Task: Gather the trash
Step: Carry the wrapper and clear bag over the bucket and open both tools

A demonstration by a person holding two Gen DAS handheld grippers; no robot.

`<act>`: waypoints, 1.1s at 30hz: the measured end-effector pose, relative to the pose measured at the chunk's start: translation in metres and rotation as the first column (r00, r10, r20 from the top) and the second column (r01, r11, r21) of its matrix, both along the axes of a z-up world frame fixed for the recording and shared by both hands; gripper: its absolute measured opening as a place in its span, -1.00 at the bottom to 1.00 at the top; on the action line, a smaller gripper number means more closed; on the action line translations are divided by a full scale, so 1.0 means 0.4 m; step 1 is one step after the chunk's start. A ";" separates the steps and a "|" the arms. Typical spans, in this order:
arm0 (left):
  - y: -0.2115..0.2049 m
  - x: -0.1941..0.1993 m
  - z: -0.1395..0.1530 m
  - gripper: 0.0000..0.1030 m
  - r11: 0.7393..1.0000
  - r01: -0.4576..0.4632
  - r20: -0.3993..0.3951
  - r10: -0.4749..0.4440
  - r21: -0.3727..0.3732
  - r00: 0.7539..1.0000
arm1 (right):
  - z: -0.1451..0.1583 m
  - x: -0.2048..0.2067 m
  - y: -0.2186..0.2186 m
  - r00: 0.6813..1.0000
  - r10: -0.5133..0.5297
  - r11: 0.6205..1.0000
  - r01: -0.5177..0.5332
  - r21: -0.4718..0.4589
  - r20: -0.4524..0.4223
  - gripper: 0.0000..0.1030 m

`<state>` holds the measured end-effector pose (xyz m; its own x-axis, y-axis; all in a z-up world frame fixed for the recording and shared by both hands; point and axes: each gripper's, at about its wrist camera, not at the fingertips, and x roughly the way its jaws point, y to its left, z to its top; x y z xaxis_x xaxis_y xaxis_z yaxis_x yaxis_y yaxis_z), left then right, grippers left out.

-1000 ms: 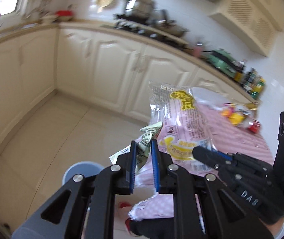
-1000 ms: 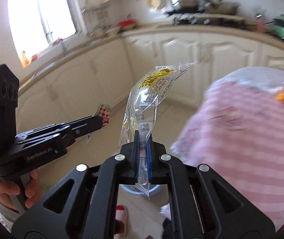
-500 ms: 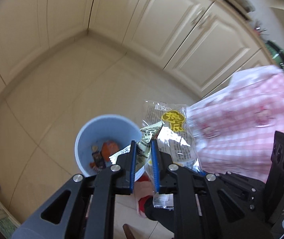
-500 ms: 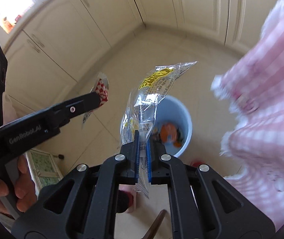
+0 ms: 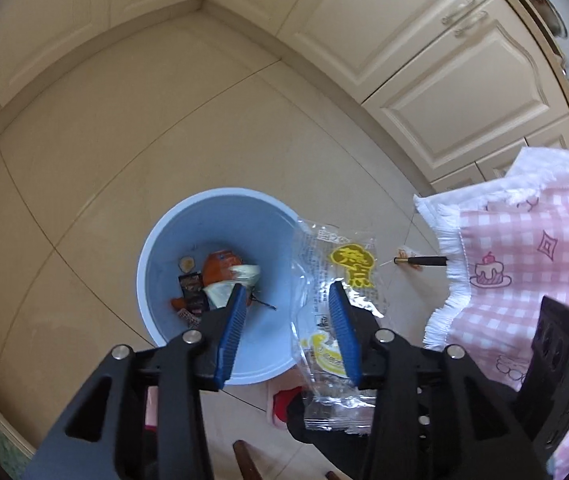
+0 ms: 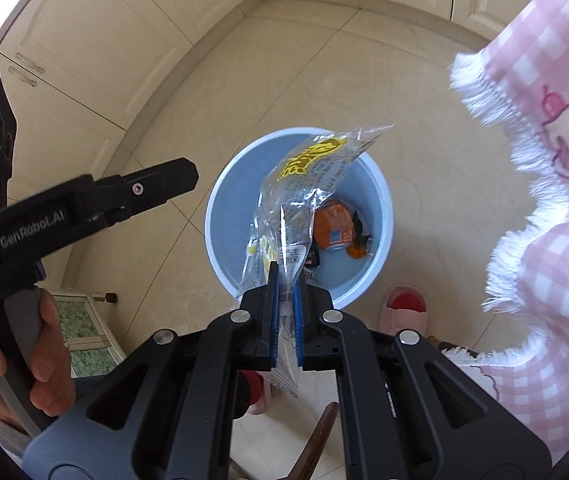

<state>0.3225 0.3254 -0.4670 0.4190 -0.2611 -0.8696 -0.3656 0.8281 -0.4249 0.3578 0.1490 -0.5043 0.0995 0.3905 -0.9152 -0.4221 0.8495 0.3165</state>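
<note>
A light blue bin (image 5: 164,248) stands on the tiled floor with several bits of trash in it. My left gripper (image 5: 286,288) hangs over it; its jaws are opening and nothing is between them. A small white and green wrapper (image 5: 240,274) lies in the bin just beyond the left fingertip. My right gripper (image 6: 285,272) is shut on a clear plastic wrapper with yellow print (image 6: 308,160), which it holds upright over the bin (image 6: 228,208). In the left wrist view the same clear wrapper (image 5: 340,264) shows at the bin's right rim.
A pink checked tablecloth (image 5: 524,260) hangs at the right. Cream cabinets (image 5: 424,60) line the far walls. A black pen-like item (image 5: 420,260) lies on the floor. A pink and red slipper (image 6: 404,304) is by the bin. A hand (image 6: 24,360) grips the left gripper's handle.
Both grippers have come down from table height to just over the bin. The left jaws have spread apart and the small wrapper has dropped into the bin. The right grip is unchanged.
</note>
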 end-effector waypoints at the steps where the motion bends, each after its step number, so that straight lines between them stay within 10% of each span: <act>1: 0.003 -0.003 -0.002 -0.09 1.000 -0.007 -0.002 0.007 -0.007 1.000 | -0.002 -0.002 0.000 1.000 0.001 1.000 -0.001 0.000 -0.003 -0.87; 24: 0.057 -0.039 -0.022 -0.03 0.996 -0.063 -0.111 0.070 0.062 0.991 | -0.016 0.027 0.057 0.999 -0.043 0.999 0.043 0.016 0.001 -0.78; 29: 0.056 -0.041 -0.020 0.00 0.996 -0.067 -0.108 0.074 0.067 0.991 | -0.006 0.027 0.060 0.998 -0.056 0.998 0.056 0.013 0.030 -0.23; 33: 0.052 -0.040 -0.021 0.01 0.996 -0.067 -0.109 0.074 0.067 0.991 | 0.004 0.022 0.052 0.998 -0.061 0.998 0.061 0.012 0.033 -0.18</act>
<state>0.3066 0.3463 -0.4754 0.3342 -0.1781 -0.9255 -0.4658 0.8224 -0.3265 0.3666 0.1696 -0.5028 0.1537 0.3929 -0.9066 -0.3800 0.8705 0.3128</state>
